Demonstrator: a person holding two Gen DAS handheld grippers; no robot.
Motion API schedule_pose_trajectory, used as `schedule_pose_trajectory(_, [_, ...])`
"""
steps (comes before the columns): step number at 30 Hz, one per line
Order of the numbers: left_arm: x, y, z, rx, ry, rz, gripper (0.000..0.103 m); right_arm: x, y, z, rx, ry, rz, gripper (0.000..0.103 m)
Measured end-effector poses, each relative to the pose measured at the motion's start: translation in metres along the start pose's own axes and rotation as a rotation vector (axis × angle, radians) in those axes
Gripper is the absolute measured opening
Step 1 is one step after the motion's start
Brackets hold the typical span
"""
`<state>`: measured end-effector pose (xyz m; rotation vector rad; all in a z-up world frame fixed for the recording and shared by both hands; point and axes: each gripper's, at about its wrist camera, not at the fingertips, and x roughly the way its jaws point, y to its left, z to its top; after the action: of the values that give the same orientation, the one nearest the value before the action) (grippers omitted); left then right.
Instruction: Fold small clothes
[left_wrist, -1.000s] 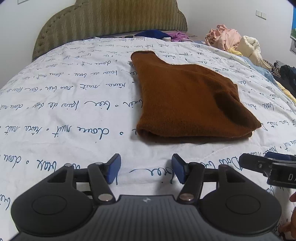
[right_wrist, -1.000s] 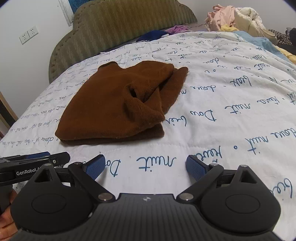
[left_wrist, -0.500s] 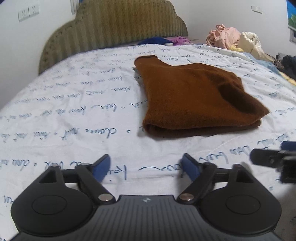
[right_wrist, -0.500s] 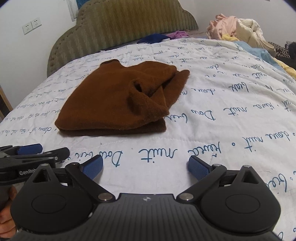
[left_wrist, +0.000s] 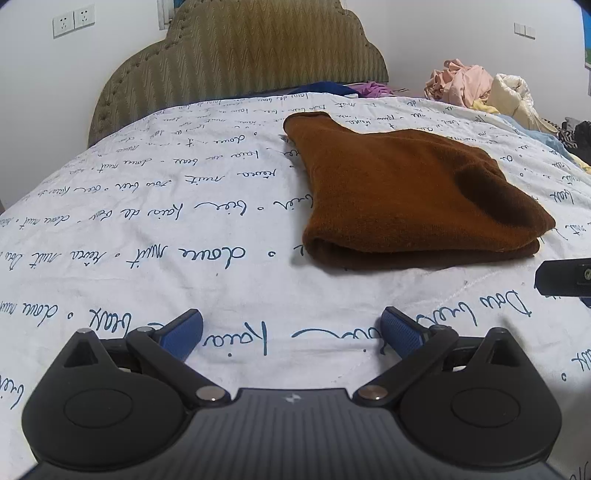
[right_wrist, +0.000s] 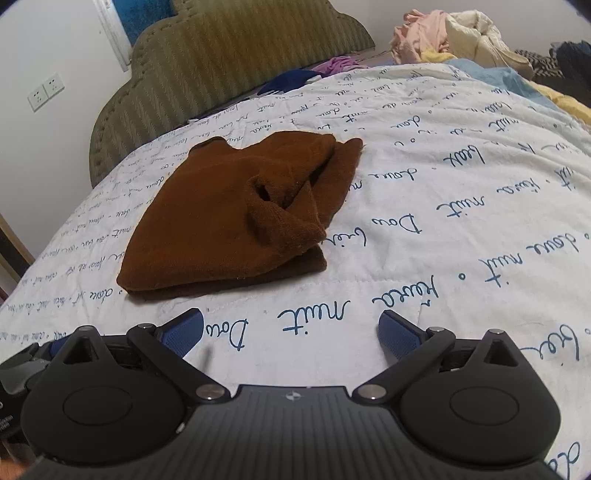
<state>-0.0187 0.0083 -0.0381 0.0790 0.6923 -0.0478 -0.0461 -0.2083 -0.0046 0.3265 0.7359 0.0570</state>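
Observation:
A brown knit garment (left_wrist: 399, 199) lies folded on the white bedspread with blue script (left_wrist: 147, 221). In the right wrist view the garment (right_wrist: 221, 229) has a loose sleeve end bunched on top. My left gripper (left_wrist: 291, 332) is open and empty, low over the bedspread in front of the garment's near edge. My right gripper (right_wrist: 290, 330) is open and empty, also in front of the garment and to its right. One finger of the right gripper shows at the right edge of the left wrist view (left_wrist: 565, 282).
A padded olive headboard (left_wrist: 240, 62) stands at the far end. A pile of pink, cream and dark clothes (left_wrist: 480, 88) lies at the far right of the bed. Blue and purple garments (right_wrist: 306, 74) lie by the headboard.
Both grippers have drawn back from the garment and opened wider. The garment has stayed in place.

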Motion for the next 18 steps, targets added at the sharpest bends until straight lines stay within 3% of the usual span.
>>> schedule_pose_trajectory(18, [0.0013,0.0026,-0.0003,-0.011,0.003,-0.009,0.103,0.0035,-0.0058,0.009,0.09,0.0,0.012,0.101])
